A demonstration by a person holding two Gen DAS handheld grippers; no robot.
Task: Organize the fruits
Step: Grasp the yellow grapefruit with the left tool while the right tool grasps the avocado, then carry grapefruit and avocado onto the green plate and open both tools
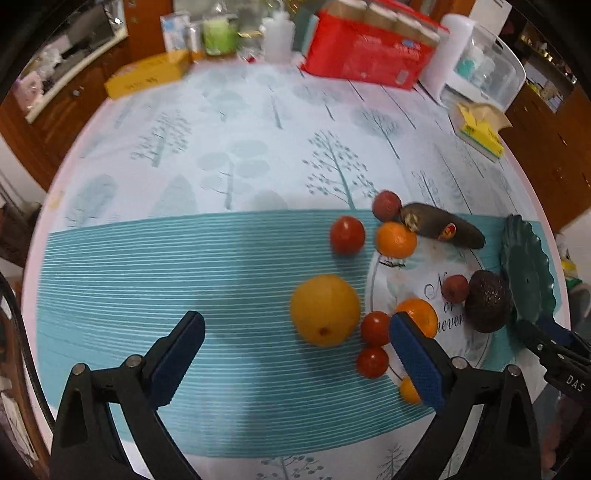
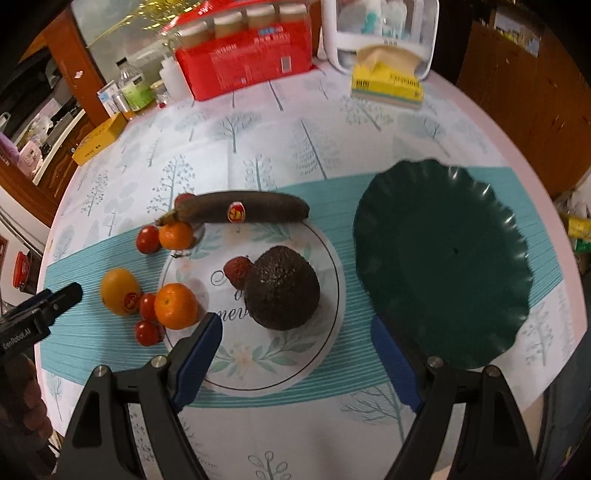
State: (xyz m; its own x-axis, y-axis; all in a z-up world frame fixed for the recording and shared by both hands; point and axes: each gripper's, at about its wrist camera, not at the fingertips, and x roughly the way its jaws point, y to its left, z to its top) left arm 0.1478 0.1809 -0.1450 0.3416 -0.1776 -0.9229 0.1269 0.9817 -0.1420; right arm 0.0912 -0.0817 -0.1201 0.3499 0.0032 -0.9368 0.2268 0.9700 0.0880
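Fruit lies loose on the tablecloth: a yellow lemon [image 1: 325, 309] [image 2: 120, 291], mandarins [image 2: 176, 305] [image 1: 396, 239], small red tomatoes [image 1: 347, 235] [image 2: 147, 333], a lychee [image 2: 236, 270], a dark avocado [image 2: 282, 288] [image 1: 488, 301] and a blackened banana [image 2: 243, 211] [image 1: 443, 229]. An empty dark green scalloped plate [image 2: 443, 258] [image 1: 528, 269] sits to the right. My left gripper [image 1: 297, 325] hovers open just before the lemon. My right gripper [image 2: 297, 338] is open near the avocado, holding nothing.
At the table's far edge stand a red package [image 2: 243, 62], a yellow tissue box [image 2: 388, 85], a clear white container [image 2: 380, 29], bottles [image 2: 136, 88] and a yellow box [image 1: 147, 77]. Wooden cabinets surround the round table [image 1: 258, 122].
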